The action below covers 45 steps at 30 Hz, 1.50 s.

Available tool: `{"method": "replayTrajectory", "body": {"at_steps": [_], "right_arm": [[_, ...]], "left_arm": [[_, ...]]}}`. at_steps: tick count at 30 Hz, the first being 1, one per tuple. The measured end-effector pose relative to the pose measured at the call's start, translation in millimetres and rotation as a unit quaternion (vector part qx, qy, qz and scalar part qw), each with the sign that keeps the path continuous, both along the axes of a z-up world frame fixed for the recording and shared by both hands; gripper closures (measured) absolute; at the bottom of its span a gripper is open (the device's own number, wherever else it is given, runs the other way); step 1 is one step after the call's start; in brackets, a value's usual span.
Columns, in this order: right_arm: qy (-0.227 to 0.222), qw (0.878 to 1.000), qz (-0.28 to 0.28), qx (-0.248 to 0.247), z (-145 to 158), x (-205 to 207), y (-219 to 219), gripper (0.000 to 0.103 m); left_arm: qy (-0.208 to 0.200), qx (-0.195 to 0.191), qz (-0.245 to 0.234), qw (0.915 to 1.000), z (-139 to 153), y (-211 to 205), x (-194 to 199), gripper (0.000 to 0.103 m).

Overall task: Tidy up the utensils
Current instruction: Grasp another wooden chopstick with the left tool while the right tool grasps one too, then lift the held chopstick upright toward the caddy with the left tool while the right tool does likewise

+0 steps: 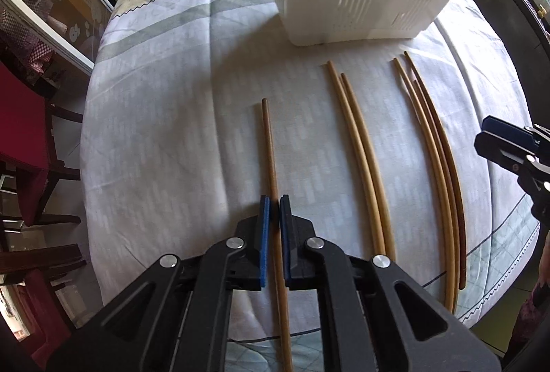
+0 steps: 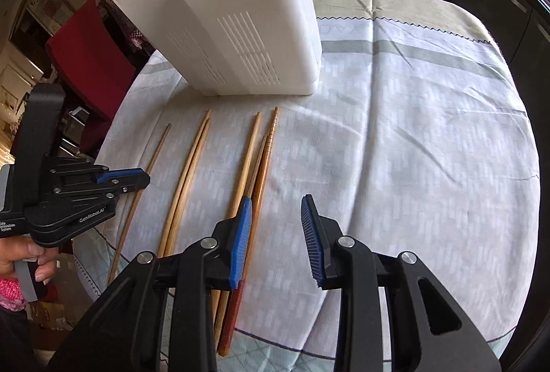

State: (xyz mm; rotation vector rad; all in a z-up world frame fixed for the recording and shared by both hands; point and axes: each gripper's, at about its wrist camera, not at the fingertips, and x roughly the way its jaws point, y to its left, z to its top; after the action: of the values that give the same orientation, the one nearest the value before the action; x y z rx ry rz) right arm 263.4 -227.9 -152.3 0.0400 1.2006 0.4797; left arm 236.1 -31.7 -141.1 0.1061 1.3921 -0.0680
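Six wooden chopsticks lie roughly parallel on the cloth before my white slotted holder [image 2: 237,28]: a lone brown chopstick [image 1: 271,166] leftmost, a pale pair [image 1: 361,145], then three [image 1: 436,145] bunched together.

Pale patterned tablecloth [image 1: 165,117] over round table. Red-cushioned chair [image 2: 91,56] at far left edge, dark wood chair [image 1: 31,145] beside. Glass-door cabinet [image 1: 44,4] behind.

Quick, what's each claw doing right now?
Left claw: nearly closed around the single brown wooden chopstick; firm grip cannot be told.
Right claw: open, holding nothing.
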Motion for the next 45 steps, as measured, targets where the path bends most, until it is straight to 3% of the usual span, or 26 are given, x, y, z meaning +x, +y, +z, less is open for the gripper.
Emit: {"method": "replayTrajectory", "body": {"at_steps": [9,20,24,27,30,38,45], "right_arm": [[-0.003,0.998,0.007,-0.069,-15.7,8.6,30.4,0.073],[-0.01,0.994,0.01,-0.111,-18.3,8.2,36.6,0.073],[-0.02,0.991,0.017,-0.131,-19.5,13.1,51.7,0.08],[-0.015,0.991,0.028,-0.13,-19.3,16.0,59.9,0.093],[-0.007,0.992,0.026,-0.122,-19.1,19.9,63.7,0.096],[-0.015,0.996,0.015,-0.087,-3.2,22.7,39.8,0.096],[-0.048,0.997,0.009,-0.051,33.4,12.0,16.9,0.096]], "left_arm": [[-0.008,-0.012,0.001,0.9999,0.8,10.8,3.4,0.097],[-0.009,-0.02,0.004,0.9997,-0.1,15.6,1.7,0.097],[-0.011,-0.016,0.007,0.9998,0.7,11.2,4.5,0.097],[-0.012,-0.012,0.006,0.9998,0.1,8.6,9.0,0.097],[-0.012,-0.012,0.005,0.9998,0.2,6.6,10.7,0.097],[-0.023,-0.029,0.012,0.9992,8.4,16.1,9.9,0.097],[-0.06,-0.037,0.007,0.9975,41.0,20.1,3.4,0.097]]}}
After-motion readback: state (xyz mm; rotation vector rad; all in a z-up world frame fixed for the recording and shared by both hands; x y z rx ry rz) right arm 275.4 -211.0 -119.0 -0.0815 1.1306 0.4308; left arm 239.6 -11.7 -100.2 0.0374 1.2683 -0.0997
